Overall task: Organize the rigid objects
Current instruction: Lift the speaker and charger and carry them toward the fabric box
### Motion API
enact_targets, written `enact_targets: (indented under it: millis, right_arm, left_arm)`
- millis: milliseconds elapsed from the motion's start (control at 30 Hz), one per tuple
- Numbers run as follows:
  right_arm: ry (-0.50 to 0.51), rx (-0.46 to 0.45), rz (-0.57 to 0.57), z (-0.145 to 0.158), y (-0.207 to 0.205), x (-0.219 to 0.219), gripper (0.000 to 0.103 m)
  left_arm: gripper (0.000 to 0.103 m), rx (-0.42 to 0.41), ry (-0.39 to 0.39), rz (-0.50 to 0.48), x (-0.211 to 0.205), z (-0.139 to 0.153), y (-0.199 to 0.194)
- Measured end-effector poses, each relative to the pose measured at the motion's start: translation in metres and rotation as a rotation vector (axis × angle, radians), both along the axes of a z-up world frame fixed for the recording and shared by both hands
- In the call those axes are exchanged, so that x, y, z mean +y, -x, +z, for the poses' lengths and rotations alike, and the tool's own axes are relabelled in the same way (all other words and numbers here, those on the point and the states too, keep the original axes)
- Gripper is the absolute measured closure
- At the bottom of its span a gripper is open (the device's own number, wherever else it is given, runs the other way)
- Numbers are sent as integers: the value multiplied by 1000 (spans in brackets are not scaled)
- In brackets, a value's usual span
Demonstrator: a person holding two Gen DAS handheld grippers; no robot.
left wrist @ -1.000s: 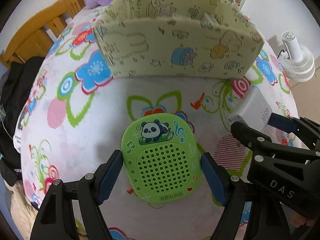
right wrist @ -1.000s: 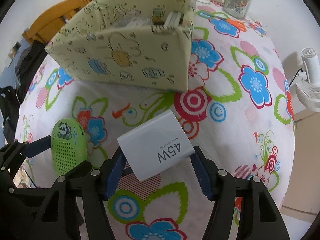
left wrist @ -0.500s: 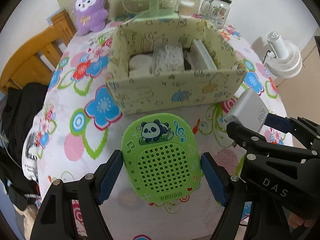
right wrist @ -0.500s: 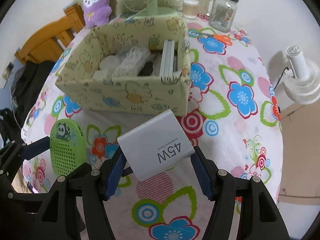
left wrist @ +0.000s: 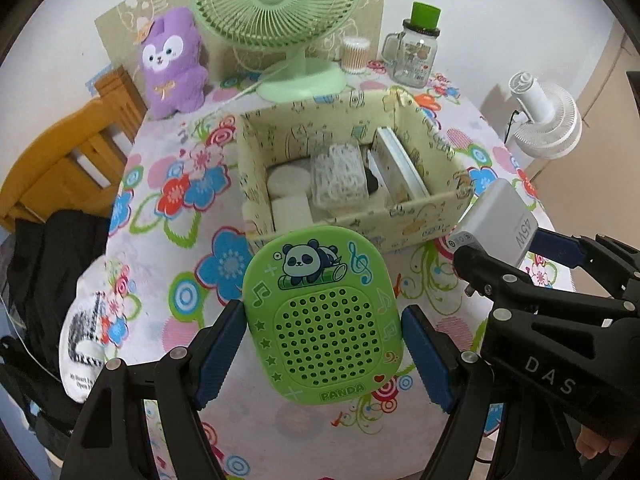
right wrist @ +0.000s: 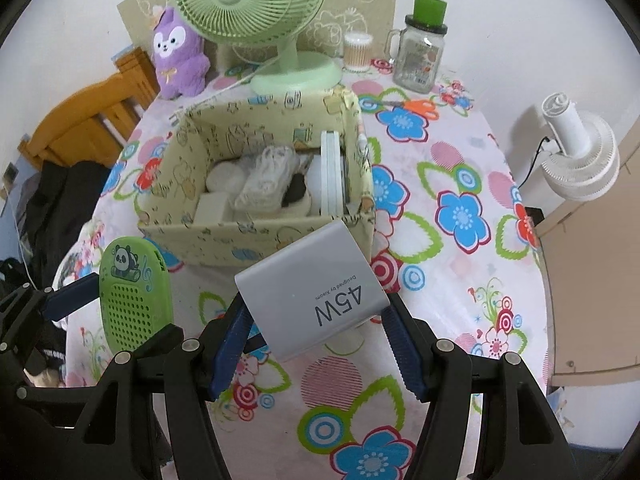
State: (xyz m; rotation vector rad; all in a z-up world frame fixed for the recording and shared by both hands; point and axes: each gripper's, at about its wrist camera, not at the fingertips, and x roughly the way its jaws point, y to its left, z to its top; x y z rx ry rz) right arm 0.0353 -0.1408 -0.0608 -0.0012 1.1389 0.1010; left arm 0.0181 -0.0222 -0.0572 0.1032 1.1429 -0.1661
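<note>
My left gripper (left wrist: 323, 350) is shut on a green panda speaker (left wrist: 322, 316), held above the flowered tablecloth. My right gripper (right wrist: 316, 334) is shut on a silver 45W charger (right wrist: 312, 294), also lifted off the table. Each held thing shows in the other view too: the charger (left wrist: 496, 220) at the right, the speaker (right wrist: 134, 284) at the left. Just beyond both stands a pale yellow patterned storage box (left wrist: 420, 220), open at the top, with white items and a flat white case inside. The same box (right wrist: 280, 236) lies straight ahead in the right wrist view.
At the table's far side stand a green desk fan (left wrist: 276, 12), a purple plush toy (left wrist: 172, 64), a cotton-swab pot (left wrist: 354, 54) and a glass jar with a green lid (left wrist: 418, 52). A wooden chair (left wrist: 68, 152) is at left, a white floor fan (right wrist: 580, 152) at right.
Both grippers have risen with the speaker and the charger. The box, seen from its side before, now shows its open top and contents, and the far table end has come into view.
</note>
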Motion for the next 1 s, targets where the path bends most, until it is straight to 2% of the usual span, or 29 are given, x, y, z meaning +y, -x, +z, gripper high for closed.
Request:
enact_targets:
  millis: [667, 1000]
  right_arm:
    - [28, -67, -82, 31, 2, 19, 35]
    - [15, -69, -58, 32, -9, 9, 35]
  left_arm:
    - [22, -63, 7, -83, 16, 26, -9]
    - [22, -61, 23, -40, 9, 28, -18]
